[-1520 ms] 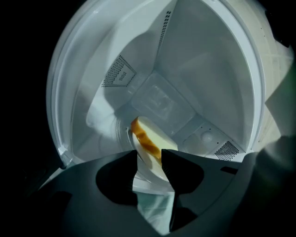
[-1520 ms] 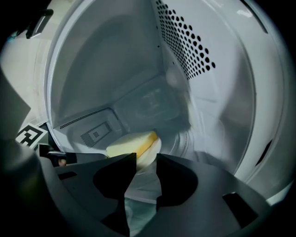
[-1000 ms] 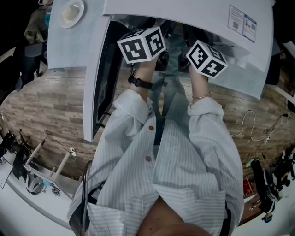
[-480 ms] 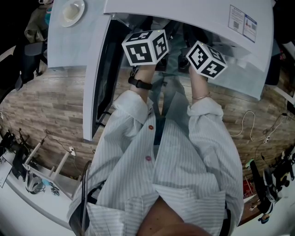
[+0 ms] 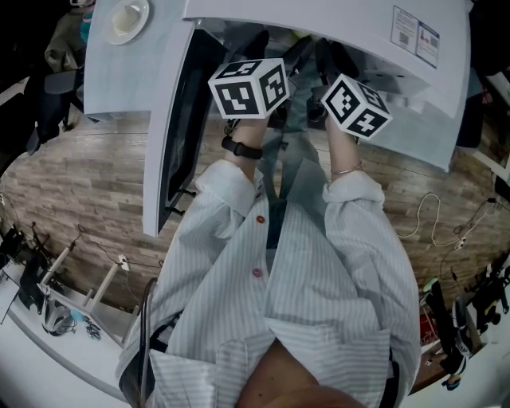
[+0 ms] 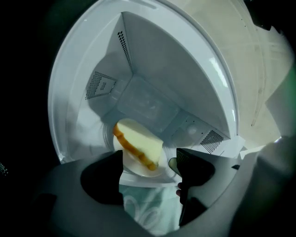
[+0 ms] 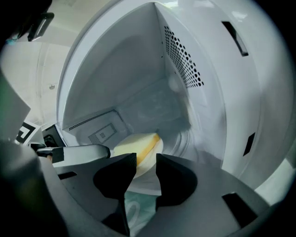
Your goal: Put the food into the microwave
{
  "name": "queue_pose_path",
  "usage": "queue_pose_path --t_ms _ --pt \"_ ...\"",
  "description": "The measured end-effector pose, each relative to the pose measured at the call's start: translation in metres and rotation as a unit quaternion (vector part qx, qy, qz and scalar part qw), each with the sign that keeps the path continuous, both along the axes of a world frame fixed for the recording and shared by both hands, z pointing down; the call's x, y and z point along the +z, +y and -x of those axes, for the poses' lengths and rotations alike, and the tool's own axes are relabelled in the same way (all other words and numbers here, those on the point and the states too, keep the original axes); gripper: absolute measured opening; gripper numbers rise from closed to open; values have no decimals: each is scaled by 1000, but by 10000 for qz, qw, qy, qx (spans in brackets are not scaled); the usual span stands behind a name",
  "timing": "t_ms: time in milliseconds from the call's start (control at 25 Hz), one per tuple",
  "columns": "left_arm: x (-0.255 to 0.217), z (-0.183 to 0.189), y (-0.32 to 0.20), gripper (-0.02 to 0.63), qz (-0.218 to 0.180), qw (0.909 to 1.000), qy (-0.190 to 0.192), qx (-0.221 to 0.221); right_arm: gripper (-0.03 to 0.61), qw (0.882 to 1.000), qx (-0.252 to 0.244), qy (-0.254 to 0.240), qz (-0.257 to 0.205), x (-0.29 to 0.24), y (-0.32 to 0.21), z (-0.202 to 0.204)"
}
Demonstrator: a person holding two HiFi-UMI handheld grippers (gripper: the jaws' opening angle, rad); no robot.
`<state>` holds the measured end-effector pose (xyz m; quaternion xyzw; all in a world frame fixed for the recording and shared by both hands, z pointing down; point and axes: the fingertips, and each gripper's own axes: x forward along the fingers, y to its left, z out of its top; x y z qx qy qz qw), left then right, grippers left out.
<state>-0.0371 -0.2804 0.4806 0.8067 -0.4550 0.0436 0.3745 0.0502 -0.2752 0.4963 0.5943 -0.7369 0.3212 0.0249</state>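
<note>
The microwave [image 5: 335, 20] stands open, its door [image 5: 169, 119] swung to the left. Inside the white cavity [image 6: 157, 65] a white plate [image 6: 133, 163] carries a pale yellow slice of food with an orange crust [image 6: 138, 141]. My left gripper [image 6: 150, 165] is at the cavity mouth, jaws spread wide just in front of the plate and not pressing it. My right gripper [image 7: 145, 163] is beside it. Its jaws stand a narrow gap apart, and the plate's near rim [image 7: 147, 169] and the food [image 7: 138, 143] show through. Both marker cubes [image 5: 247, 86] [image 5: 356, 105] hide the jaws in the head view.
The vented right wall [image 7: 185, 60] and the ceiling close in on both grippers. A small white dish [image 5: 125, 20] sits on the white surface to the left of the microwave. A cable [image 5: 430, 215] lies on the wood floor, and racks [image 5: 48, 279] stand at the lower left.
The left gripper's marker cube has rolled slightly and shifted a little. The right cube has stayed where it was.
</note>
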Motion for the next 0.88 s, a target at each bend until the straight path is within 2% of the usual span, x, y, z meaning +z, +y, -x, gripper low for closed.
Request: queue_pose_path --t_ms 160,280,560,640,720,880 --pt "-8 0 12 367 -43 9999 93 89 137 10000 -33 -76 -31 -8 10 3" --pt "-20 1 21 365 -122 9993 314 144 137 9998 -128 -142 -77 -16 16 8" --pt "-44 5 35 344 -242 9980 578 -92 133 9978 -543 -335 -152 -37 33 19" --pt "-53 4 40 319 -300 9974 624 -184 130 9964 -733 -367 -208 -47 38 21" --pt "-65 3 45 257 -427 9970 604 -224 121 9947 -919 -348 -307 -60 43 23" --pt "-92 -2 61 178 -765 9951 555 -296 101 9907 -1187 -294 -599 -91 55 22"
